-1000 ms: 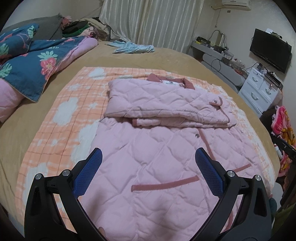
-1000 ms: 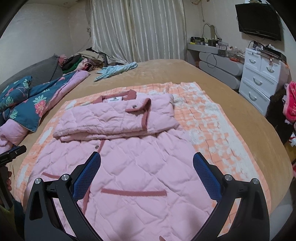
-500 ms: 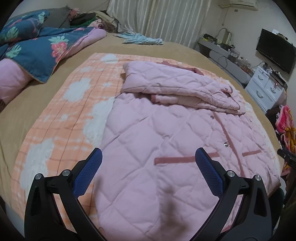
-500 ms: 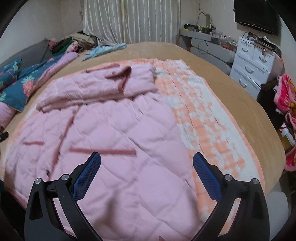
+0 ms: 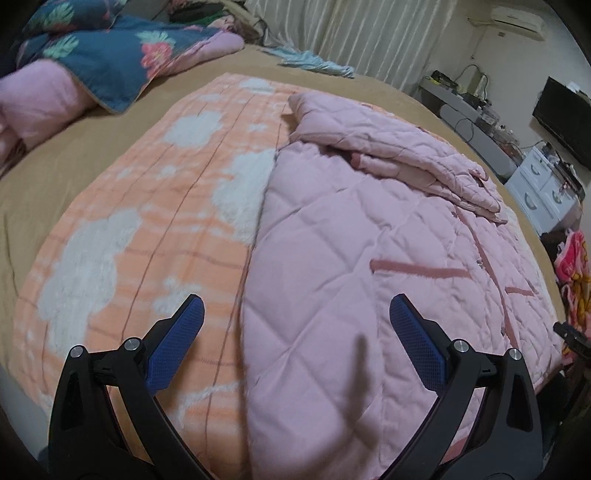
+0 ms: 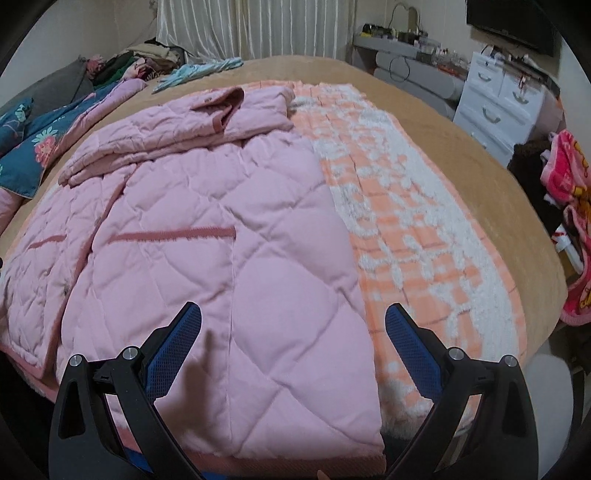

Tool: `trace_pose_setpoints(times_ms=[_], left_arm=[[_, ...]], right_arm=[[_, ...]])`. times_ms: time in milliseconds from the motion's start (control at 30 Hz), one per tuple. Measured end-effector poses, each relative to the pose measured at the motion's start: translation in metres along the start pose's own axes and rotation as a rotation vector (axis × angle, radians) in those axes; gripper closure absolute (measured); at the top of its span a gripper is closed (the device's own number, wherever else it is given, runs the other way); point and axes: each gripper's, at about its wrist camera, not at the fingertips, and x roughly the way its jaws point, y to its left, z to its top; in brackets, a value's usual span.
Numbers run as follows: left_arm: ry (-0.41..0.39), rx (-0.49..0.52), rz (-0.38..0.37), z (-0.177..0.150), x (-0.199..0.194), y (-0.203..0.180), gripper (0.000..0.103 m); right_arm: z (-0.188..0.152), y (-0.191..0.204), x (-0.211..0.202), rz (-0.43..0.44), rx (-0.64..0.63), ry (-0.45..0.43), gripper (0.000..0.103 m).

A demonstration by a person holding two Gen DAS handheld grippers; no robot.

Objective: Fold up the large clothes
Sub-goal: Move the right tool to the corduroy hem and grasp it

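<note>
Bed [image 5: 55, 177] with tan cover fills both views; orange-and-white checked blanket [image 5: 155, 229] spread on it, pink quilted coat [image 5: 332, 266] lying flat on the blanket, sleeves and collar end folded into a stack at 12 o'clock. Left wrist view only: coat's left edge on the blanket, wall AC unit [image 5: 517, 22] at 1 o'clock, tip of the other gripper at 3 o'clock by the bed edge. Right wrist view only: coat's right edge and near hem [image 6: 295, 454], bare blanket strip [image 6: 424, 240] at 2 o'clock, clothes pile [image 6: 147, 59] at 11 o'clock. Both show floral duvet [image 5: 110, 55], light-blue garment [image 6: 199, 72], white drawer unit [image 6: 506, 99], TV [image 5: 565, 114]. Left gripper [image 5: 295, 325] jaws wide apart, holding nothing, straddling the coat's left edge at 6 o'clock. Right gripper [image 6: 293, 328] also spread, empty, over the coat's right hem corner. Vs 0.5 s ago: both cameras lower and closer to the fabric; left shifted toward the left edge, right toward the right hem corner; coat itself unmoved. Left view motion-blurred. Can't tell if either gripper's fingers touch the cloth. Coat's near hem cut off in the left view; its far left side runs out of frame in the right view.
</note>
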Motion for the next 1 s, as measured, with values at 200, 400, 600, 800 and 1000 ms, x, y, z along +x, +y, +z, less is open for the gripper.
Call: trace_pose_setpoints(times_ms=[200, 400, 600, 800, 1000], left_arm=[[0.056, -0.051, -0.021, -0.015, 0.003, 0.015, 0.009], [0.103, -0.075, -0.041, -0.026, 0.009, 0.022, 0.009], [0.135, -0.07, -0.068, -0.032, 0.012, 0.02, 0.009], [0.162, -0.052, -0.084, -0.041, 0.014, 0.015, 0.009], [0.184, -0.021, -0.101, -0.051, 0.014, 0.004, 0.009]], right_arm=[[-0.015, -0.016, 0.005, 0.016, 0.032, 0.078, 0.004], [-0.025, -0.022, 0.009, 0.059, 0.049, 0.15, 0.004], [-0.035, -0.019, 0.018, 0.136, 0.059, 0.243, 0.005], [-0.045, -0.014, 0.005, 0.232, 0.068, 0.197, 0.047], [-0.033, -0.002, -0.031, 0.298, 0.06, 0.026, 0.084]])
